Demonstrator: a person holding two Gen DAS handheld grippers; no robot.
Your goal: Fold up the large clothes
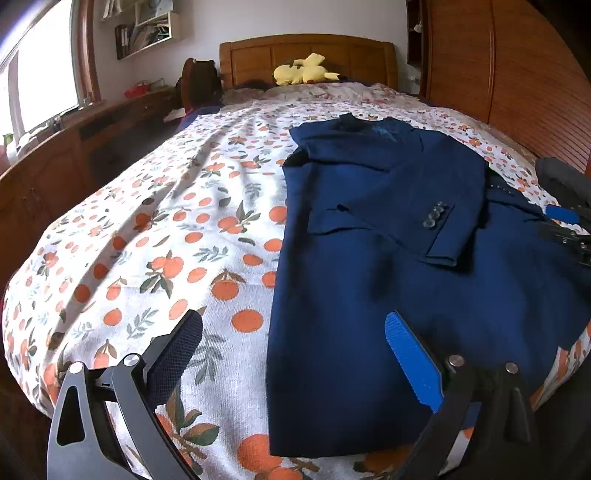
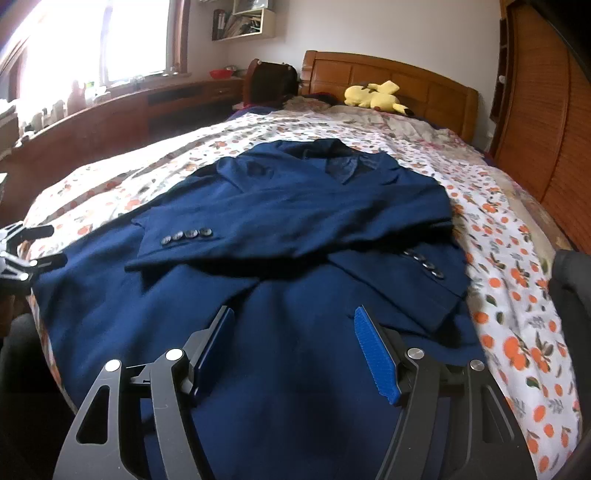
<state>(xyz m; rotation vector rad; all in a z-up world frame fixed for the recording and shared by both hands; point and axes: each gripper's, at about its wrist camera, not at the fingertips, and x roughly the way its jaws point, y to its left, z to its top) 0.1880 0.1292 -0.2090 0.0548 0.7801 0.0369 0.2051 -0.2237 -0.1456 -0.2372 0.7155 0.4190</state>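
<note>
A: Where is the jacket?

B: The navy jacket (image 2: 280,229) lies flat on the bed (image 1: 155,236), straight ahead of the right tool (image 2: 293,354) and under its tips; from the left tool (image 1: 291,354) it sits ahead and to the right. Both sleeves are folded across the front.

A: And the tools?

B: The left tool is spread wide with nothing between its pads, one pad over the orange-print bedspread, the other over the jacket hem. The right tool is partly spread above the cloth, pinching nothing.

A: Any containers?

B: A wall shelf (image 2: 243,22) holds books or papers, too small to count.

A: The room?

B: One wooden headboard (image 1: 306,55), one yellow plush toy (image 1: 303,70) beyond the jacket, a bright window (image 2: 107,40) far left, a slatted wardrobe (image 1: 517,81) right. Four buttons show on each cuff.
</note>
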